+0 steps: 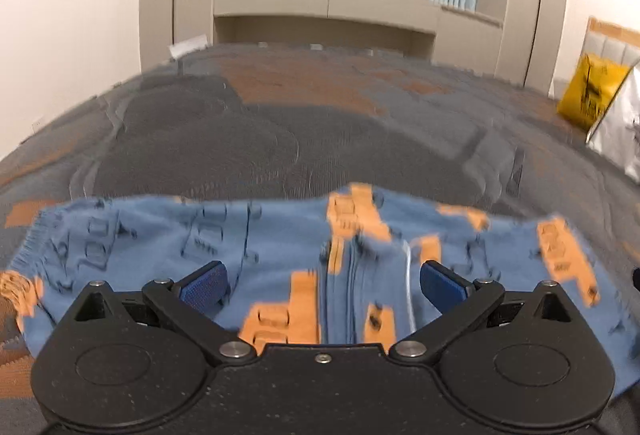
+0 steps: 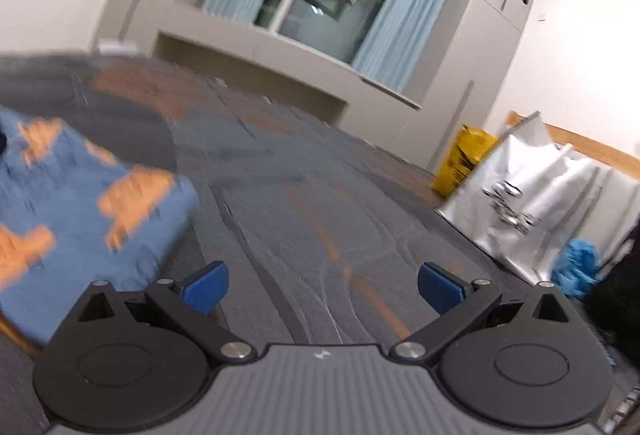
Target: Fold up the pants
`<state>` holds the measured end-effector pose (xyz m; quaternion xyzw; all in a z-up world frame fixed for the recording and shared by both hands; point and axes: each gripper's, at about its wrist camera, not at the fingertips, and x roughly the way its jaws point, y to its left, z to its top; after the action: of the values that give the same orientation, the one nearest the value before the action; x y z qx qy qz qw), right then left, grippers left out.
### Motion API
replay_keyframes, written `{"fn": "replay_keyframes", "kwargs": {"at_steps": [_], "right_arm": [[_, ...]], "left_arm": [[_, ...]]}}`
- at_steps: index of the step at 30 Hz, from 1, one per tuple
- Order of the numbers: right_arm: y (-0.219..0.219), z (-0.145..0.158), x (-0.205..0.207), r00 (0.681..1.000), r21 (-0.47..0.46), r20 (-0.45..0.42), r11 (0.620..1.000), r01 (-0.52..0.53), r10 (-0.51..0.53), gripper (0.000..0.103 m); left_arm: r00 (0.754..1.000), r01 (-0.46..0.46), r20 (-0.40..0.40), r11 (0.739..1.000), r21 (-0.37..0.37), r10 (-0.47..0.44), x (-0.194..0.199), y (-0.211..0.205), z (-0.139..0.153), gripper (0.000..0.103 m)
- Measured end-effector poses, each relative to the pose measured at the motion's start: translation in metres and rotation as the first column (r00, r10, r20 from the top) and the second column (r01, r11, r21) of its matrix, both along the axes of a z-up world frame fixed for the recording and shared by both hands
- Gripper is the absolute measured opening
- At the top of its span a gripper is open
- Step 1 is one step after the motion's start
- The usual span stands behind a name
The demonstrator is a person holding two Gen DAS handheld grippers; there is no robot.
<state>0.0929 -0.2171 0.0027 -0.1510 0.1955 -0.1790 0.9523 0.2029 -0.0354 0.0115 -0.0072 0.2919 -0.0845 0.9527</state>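
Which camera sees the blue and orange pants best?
The left wrist camera: the pants spread across its whole view, right in front of the open left tongs. The right wrist camera catches only a blurry part of them at its left edge.

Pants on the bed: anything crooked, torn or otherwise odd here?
Nothing clearly wrong. The pants lie on the bedspread with a bunched ridge mid-cloth. Both the left gripper and right gripper are open and empty. Motion blur hides finer detail.
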Motion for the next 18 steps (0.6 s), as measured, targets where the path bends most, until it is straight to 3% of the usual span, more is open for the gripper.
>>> {"fn": "replay_keyframes", "kwargs": {"at_steps": [3,6,10,12,18], "right_arm": [[0.017,0.017,0.015,0.992,-0.016,0.041,0.993,-0.118,0.119,0.103],[0.034,0.014,0.051,0.981,-0.066,-0.026,0.979,-0.192,0.190,0.103],[0.040,-0.018,0.083,0.979,-0.109,-0.133,0.979,-0.172,0.158,0.103],[0.039,-0.018,0.083,0.980,-0.078,-0.114,0.982,-0.170,0.160,0.103],[0.042,-0.010,0.074,0.986,-0.119,-0.068,0.981,-0.156,0.149,0.103]], "left_arm": [[1.000,0.003,0.003,1.000,0.022,-0.003,0.010,-0.004,-0.001,0.102],[0.998,-0.032,-0.048,0.998,0.063,0.035,0.027,-0.005,-0.013,0.103],[0.999,-0.019,-0.034,0.999,0.029,0.020,0.027,0.001,-0.018,0.103],[0.999,-0.020,-0.030,0.999,0.037,0.022,0.027,-0.001,-0.019,0.103],[0.999,-0.020,-0.031,1.000,0.020,0.020,0.027,-0.001,-0.020,0.103]]}}
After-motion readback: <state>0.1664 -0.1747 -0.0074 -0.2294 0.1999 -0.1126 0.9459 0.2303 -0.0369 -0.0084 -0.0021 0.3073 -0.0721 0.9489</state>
